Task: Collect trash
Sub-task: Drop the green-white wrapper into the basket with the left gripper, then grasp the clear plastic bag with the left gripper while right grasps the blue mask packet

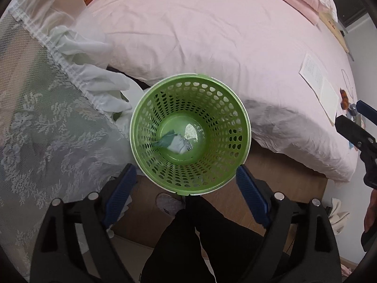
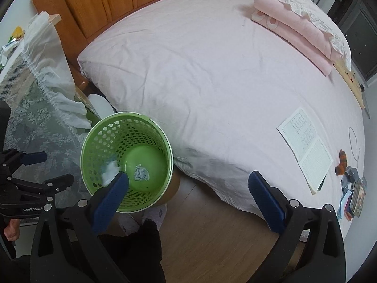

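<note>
A green perforated waste basket [image 1: 212, 118] stands on the wooden floor against the bed's edge; it also shows in the right wrist view [image 2: 101, 141]. Crumpled paper trash [image 1: 179, 142] lies on its bottom, seen in the right wrist view as a grey wad [image 2: 141, 173] and a white piece [image 2: 109, 171]. My left gripper [image 1: 186, 184] is open and empty, right above the basket's near rim. My right gripper [image 2: 190, 195] is open and empty, over the floor just right of the basket. More small trash and clutter [image 2: 353, 188] lies at the bed's right edge.
The bed with its pink sheet [image 2: 212, 70] fills the far side. An open booklet [image 2: 306, 146] lies on it at right, folded pink blankets [image 2: 294, 28] at the back. A lace-covered nightstand [image 2: 35, 122] stands left of the basket. The person's dark-clothed legs [image 1: 200, 240] are below.
</note>
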`<state>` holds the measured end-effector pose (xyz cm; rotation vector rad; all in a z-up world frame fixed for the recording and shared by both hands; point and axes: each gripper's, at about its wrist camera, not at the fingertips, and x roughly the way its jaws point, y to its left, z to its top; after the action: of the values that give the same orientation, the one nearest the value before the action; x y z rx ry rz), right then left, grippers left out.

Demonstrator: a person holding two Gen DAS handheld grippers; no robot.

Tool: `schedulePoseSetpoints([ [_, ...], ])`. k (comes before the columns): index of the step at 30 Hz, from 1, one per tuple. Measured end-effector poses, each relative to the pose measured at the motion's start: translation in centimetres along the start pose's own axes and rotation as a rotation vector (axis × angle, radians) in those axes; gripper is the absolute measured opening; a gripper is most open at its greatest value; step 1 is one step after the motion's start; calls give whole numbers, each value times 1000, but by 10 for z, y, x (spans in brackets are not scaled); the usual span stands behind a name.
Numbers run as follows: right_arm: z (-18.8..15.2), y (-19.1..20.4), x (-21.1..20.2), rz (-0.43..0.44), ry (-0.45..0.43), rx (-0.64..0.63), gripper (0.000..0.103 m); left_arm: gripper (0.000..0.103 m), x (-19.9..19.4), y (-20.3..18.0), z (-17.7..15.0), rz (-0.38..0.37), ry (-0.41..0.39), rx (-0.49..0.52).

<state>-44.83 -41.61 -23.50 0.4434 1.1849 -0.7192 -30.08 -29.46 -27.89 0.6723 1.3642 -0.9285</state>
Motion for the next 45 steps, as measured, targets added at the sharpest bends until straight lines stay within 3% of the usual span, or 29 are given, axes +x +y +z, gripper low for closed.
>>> schedulePoseSetpoints([
  [5,9,13,-19,1,-47,-34,101,85,-67,15,4,120,-177,-33],
  [8,23,25,-48,24,-114,-80,101,95,-123,35,2,153,-286,-94],
  [11,39,36,-77,69,-184,-117,101,95,-175,58,-4,177,-380,-154],
  [16,63,54,-109,185,-260,-145,101,95,-235,92,-12,279,-488,-266],
  [20,78,75,-124,236,-292,-201,101,95,-261,117,-26,338,-543,-362],
  [27,99,130,-144,314,-337,-355,101,95,-260,163,-56,407,-540,-523],
  [31,112,165,-149,367,-335,-417,101,95,-250,195,-60,439,-528,-558],
  [38,131,226,-147,375,-307,-448,101,95,-198,269,-23,366,-454,-638],
  [40,137,242,-144,382,-285,-448,101,88,-178,287,-7,352,-406,-642],
  [42,146,262,-138,383,-261,-456,101,74,-160,303,4,326,-355,-649],
  [44,155,279,-133,380,-250,-465,101,49,-146,317,8,282,-315,-667],
  [45,160,288,-131,384,-244,-468,101,46,-145,323,7,252,-316,-678],
])
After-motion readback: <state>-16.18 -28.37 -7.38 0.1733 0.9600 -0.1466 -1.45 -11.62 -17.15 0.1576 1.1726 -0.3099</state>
